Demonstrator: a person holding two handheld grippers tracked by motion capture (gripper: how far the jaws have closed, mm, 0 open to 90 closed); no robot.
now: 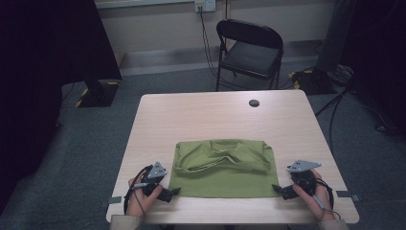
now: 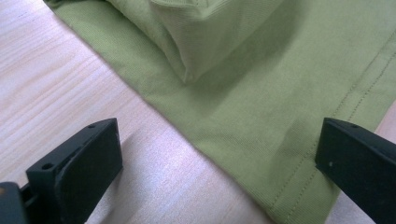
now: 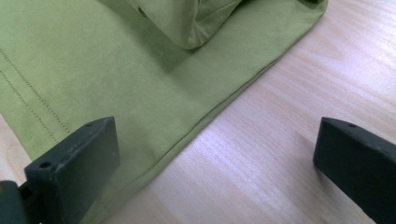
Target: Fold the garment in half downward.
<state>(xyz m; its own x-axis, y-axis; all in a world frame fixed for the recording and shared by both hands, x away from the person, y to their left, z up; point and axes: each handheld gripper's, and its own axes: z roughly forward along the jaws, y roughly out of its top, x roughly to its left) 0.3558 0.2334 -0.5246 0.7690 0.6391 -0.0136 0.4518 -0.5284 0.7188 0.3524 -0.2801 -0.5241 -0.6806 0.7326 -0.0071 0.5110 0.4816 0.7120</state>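
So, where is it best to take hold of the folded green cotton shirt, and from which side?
Probably at the two near corners of the folded green cotton shirt, along its stitched hem. The cloth lies flat there in thin layers, and each open tool, left and right, already sits beside a corner, so come in low from the outer sides.

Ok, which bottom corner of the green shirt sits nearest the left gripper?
The near-left hem corner of the green shirt, just off the open left gripper. The other hem corner lies by the right gripper.

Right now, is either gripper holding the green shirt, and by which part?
Nothing held. Left gripper and right gripper both stand open at the green shirt's near corners.
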